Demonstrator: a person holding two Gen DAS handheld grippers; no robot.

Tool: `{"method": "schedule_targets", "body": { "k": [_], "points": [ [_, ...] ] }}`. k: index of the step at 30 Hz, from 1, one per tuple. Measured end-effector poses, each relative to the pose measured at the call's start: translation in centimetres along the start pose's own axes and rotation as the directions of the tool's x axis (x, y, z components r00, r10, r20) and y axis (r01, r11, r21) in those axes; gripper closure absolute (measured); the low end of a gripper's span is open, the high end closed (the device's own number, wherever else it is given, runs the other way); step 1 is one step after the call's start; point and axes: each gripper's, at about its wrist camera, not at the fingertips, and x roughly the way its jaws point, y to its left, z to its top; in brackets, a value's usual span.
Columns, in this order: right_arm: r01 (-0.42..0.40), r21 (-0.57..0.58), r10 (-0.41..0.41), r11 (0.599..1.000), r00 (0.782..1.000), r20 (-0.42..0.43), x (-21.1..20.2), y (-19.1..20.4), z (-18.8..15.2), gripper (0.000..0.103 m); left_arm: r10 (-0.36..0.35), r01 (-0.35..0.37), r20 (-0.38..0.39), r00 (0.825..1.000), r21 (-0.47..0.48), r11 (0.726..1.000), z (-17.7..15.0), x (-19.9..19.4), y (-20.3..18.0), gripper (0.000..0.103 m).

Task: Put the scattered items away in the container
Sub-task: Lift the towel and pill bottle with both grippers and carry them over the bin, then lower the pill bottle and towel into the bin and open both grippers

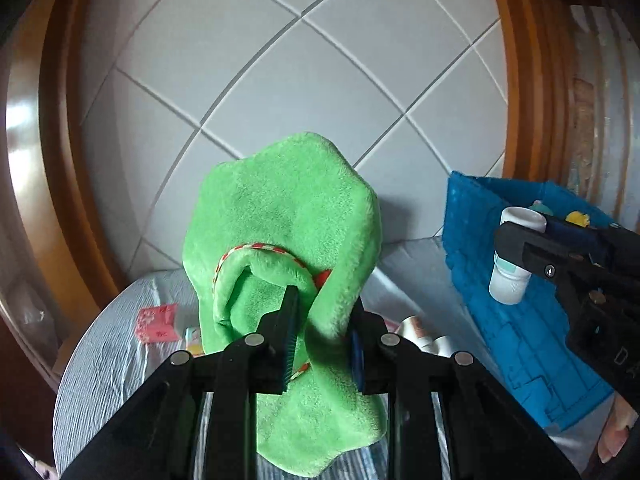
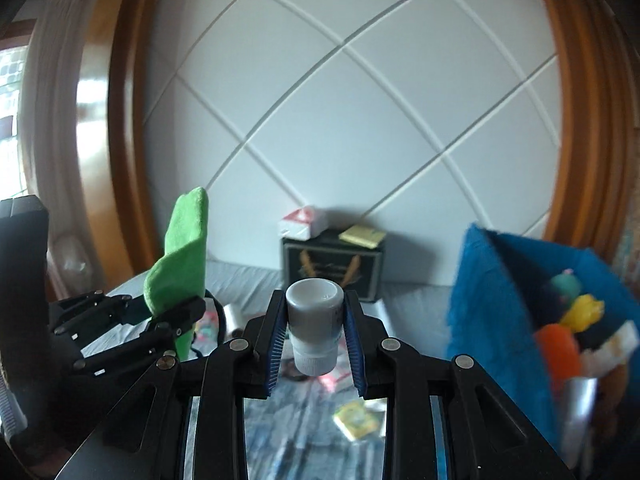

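Fluffy and smooth items held aloft
A plush green slipper [image 1: 280, 216] is clamped by the left gripper [image 1: 320, 336]; a smooth white bottle [image 2: 314, 326] is pinched by the right gripper [image 2: 316, 344], beside the fuzzy blue bin [image 2: 492, 300] at right.

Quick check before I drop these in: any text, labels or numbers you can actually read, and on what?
None reads clearly.
Small white bottle: side print too small.
Black box: gold emblem and script, blurred.
Pink packet: red marks, illegible.
Right gripper body: white letters at the frame edge, cut off.
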Motion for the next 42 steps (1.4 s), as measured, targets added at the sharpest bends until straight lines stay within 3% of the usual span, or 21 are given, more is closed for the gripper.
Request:
{"method": "schedule_targets", "body": {
  "k": [7, 17, 21, 25, 28, 30, 33, 35, 37, 39, 42],
  "points": [
    [0.181, 0.048, -0.185, 0.982, 0.979, 0.086, -6.5, -7.9, 2.1, 0.076, -0.149, 0.142, 0.092, 0.984, 0.079, 0.987, 4.4, -2.7, -8.7, 0.081],
    [0.308, 0.119, -0.320, 0.944, 0.941, 0.106, -12.5, -25.4, 0.8, 0.076, -0.321, 0.298, 0.169, 0.932, 0.150, 0.943, 10.4, -3.8, -27.0, 0.081],
    [0.327, 0.123, -0.338, 0.937, 0.938, 0.078, -13.5, -32.0, -0.3, 0.075, -0.384, 0.369, 0.095, 0.919, 0.141, 0.919, 11.5, -1.5, -34.6, 0.081],
    [0.298, 0.126, -0.304, 0.946, 0.952, 0.026, -13.4, -36.6, -1.9, 0.075, -0.352, 0.364, -0.107, 0.930, 0.117, 0.924, 9.9, 3.8, -40.4, 0.081],
    [0.258, 0.143, -0.258, 0.955, 0.966, -0.019, -12.1, -38.8, -3.5, 0.075, -0.293, 0.325, -0.265, 0.919, 0.086, 0.942, 7.6, 7.6, -41.3, 0.081],
    [0.228, 0.154, -0.223, 0.961, 0.974, -0.047, -11.5, -39.5, -4.5, 0.075, -0.270, 0.318, -0.361, 0.893, 0.078, 0.945, 6.0, 9.6, -41.7, 0.081],
    [0.184, 0.165, -0.167, 0.969, 0.980, -0.107, -10.2, -39.5, -6.1, 0.075, -0.244, 0.305, -0.419, 0.874, 0.083, 0.949, 4.2, 10.6, -41.5, 0.075],
    [0.162, 0.160, -0.139, 0.974, 0.979, -0.148, -9.2, -39.2, -7.0, 0.075, -0.232, 0.293, -0.415, 0.880, 0.090, 0.952, 3.7, 10.2, -41.3, 0.058],
    [0.152, 0.152, -0.122, 0.977, 0.974, -0.190, -8.1, -38.8, -8.0, 0.076, -0.219, 0.275, -0.385, 0.897, 0.097, 0.956, 3.6, 9.2, -40.5, 0.022],
    [0.136, 0.149, -0.099, 0.979, 0.969, -0.228, -7.2, -38.4, -8.7, 0.076, -0.187, 0.234, -0.335, 0.923, 0.105, 0.967, 4.5, 7.7, -39.3, 0.017],
    [0.122, 0.147, -0.081, 0.982, 0.963, -0.259, -6.6, -37.4, -9.3, 0.076, -0.157, 0.208, -0.330, 0.931, 0.124, 0.970, 4.7, 6.1, -37.4, 0.015]
  ]
}}
